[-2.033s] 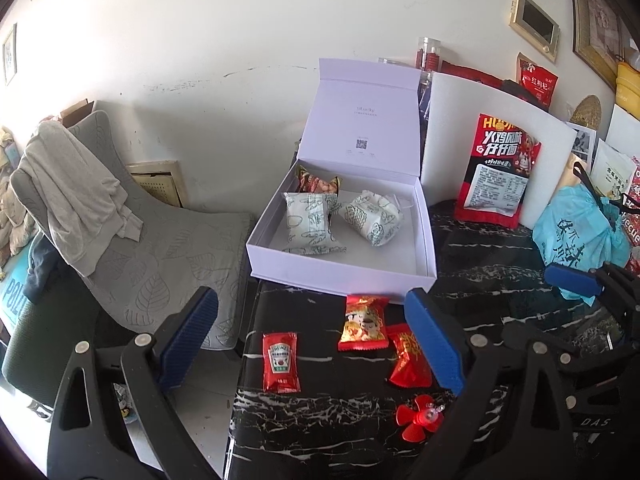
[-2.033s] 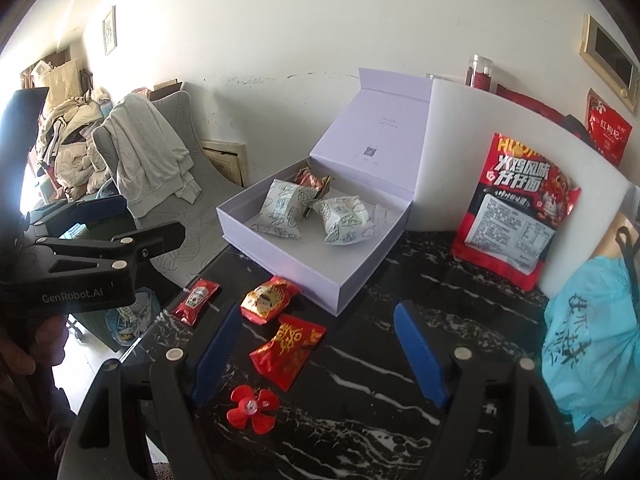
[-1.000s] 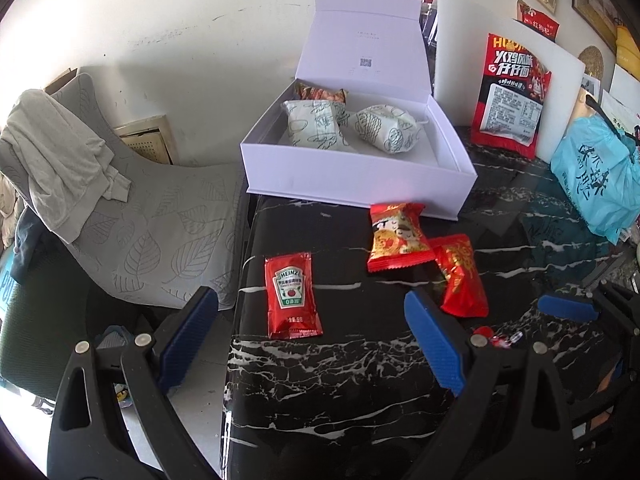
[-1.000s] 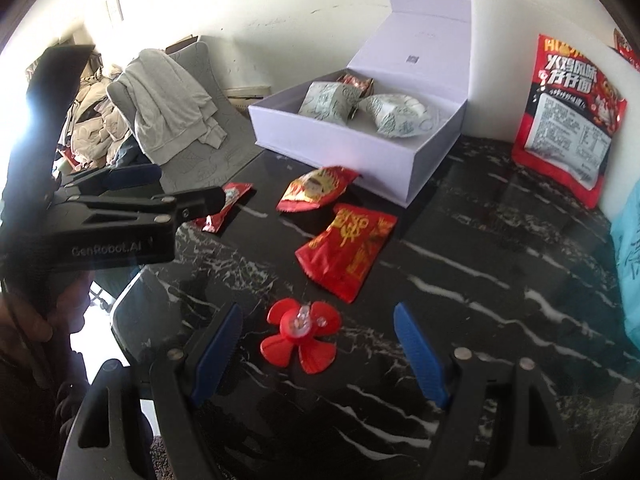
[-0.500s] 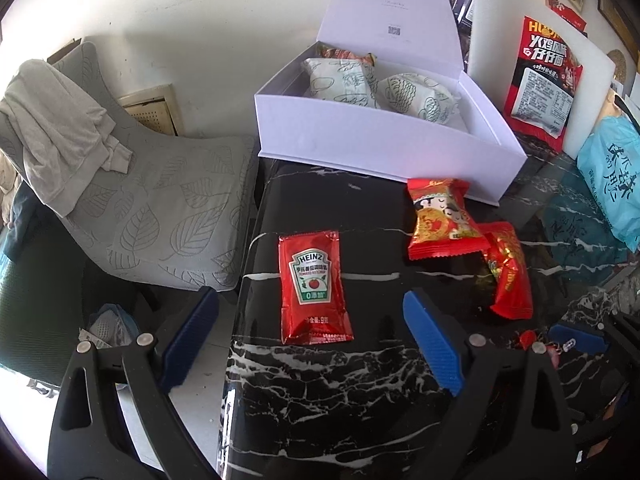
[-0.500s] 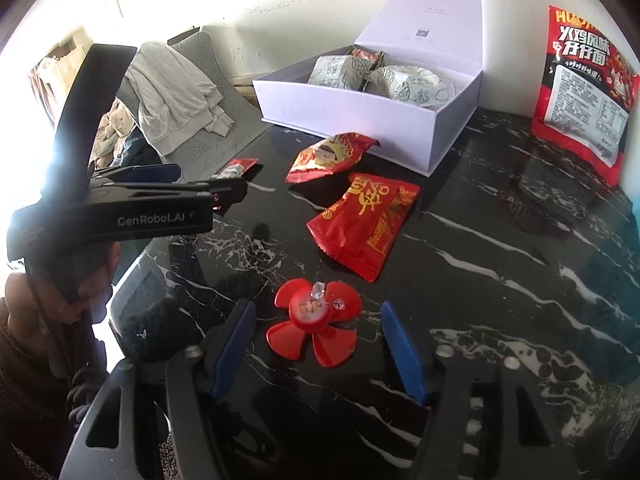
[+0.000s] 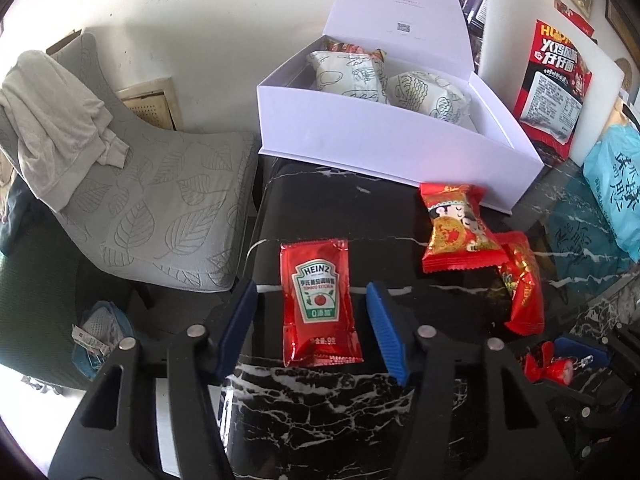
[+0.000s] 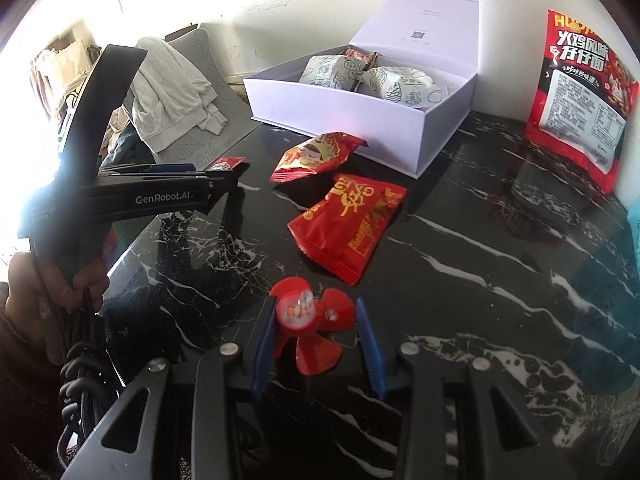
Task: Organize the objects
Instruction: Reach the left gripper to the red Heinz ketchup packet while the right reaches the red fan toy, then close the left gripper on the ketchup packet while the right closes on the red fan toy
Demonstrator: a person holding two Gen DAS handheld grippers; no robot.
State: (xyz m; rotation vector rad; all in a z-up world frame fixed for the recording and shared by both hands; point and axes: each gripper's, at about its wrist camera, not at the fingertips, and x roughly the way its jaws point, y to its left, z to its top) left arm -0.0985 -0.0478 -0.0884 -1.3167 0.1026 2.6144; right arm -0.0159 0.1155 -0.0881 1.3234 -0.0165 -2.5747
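Note:
A red Heinz ketchup sachet (image 7: 318, 302) lies flat on the black marble table. My left gripper (image 7: 310, 330) is open, its blue fingers straddling the sachet without touching it. My right gripper (image 8: 314, 340) is open around a small red fan-shaped toy (image 8: 308, 322); its left pad is close to the toy's hub, the right pad stands apart. Two red snack packets (image 8: 348, 222) (image 8: 316, 154) lie between the grippers and an open white box (image 7: 384, 140) holding two pale pouches (image 7: 430, 94).
The table's left edge (image 7: 256, 240) drops to a grey leaf-patterned chair (image 7: 160, 200) with a grey garment. A large red snack bag (image 8: 580, 92) leans on a white board at the back right. A blue plastic bag (image 7: 612, 196) sits at the right.
Both grippers have come lower and closer to the table. The left gripper's jaws have narrowed around the ketchup sachet. The right gripper's jaws have narrowed around the red fan toy.

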